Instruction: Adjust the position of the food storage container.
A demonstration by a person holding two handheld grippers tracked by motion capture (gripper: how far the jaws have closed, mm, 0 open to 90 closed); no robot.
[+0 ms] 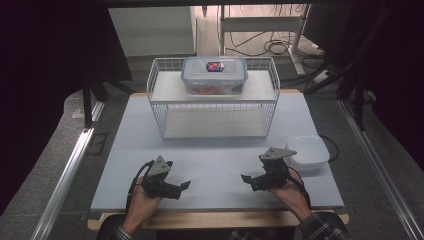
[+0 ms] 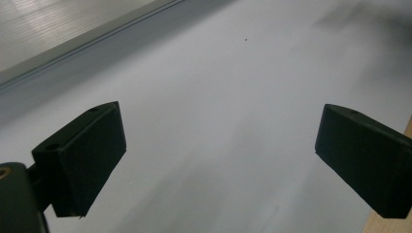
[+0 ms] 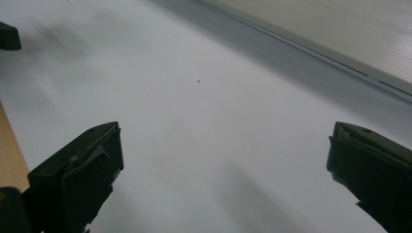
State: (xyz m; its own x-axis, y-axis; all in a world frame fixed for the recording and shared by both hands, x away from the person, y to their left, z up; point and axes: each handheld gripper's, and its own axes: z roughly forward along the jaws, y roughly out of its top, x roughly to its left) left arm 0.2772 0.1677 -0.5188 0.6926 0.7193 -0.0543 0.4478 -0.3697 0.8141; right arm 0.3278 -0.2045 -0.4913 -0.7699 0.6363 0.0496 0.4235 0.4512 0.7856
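At the near left of the pale grey table top (image 1: pixel 215 165), the left gripper (image 1: pixel 182 186) rests low over the board with its jaws spread wide and nothing between them; the left gripper view shows bare surface between its two black pads (image 2: pixel 82 160). Farther back, centred, stands a white wire rack with a shelf (image 1: pixel 212 97), and on that shelf sits a clear plastic lidded food container with blue clips (image 1: pixel 214 75), well apart from both tools. At the near right, the right gripper (image 1: pixel 246 179) likewise hovers low, jaws wide apart and empty. Just beside it, to the right, lies a shallow white rectangular plastic tub (image 1: pixel 307 151).

Judging from this, the work is at its starting pose, with nothing grasped yet. The white tub is nearest the right tool, so the next move probably calls for turning that gripper to the right and closing over the tub's near rim, or else a long reach forward to the shelf.
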